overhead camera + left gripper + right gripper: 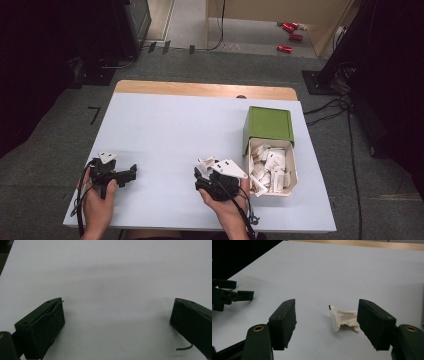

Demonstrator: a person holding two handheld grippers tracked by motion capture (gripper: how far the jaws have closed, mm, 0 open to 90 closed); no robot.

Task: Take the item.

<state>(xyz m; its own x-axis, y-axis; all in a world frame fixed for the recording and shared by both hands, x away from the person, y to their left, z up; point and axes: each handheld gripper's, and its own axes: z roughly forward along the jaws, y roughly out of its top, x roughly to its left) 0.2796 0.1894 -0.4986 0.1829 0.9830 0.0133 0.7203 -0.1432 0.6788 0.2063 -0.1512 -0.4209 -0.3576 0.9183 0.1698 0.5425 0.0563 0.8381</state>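
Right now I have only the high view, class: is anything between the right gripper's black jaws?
Observer: Yes, a crumpled white paper sachet lies on the pale table between the right gripper's open jaws, unpinched.
Operator: Nearer which jaw?
Observer: In the right gripper view, the right-hand one.
Operator: And the left gripper?
Observer: Open, with bare table between its jaws.

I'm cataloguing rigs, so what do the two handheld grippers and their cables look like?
Both are black, with two blocky, dark-padded jaws. The left gripper and the right gripper each carry a pale three-cornered plate on top and trail a thin dark cable. The right gripper's arms show brass-coloured rivets. No sleeves show on the forearms.
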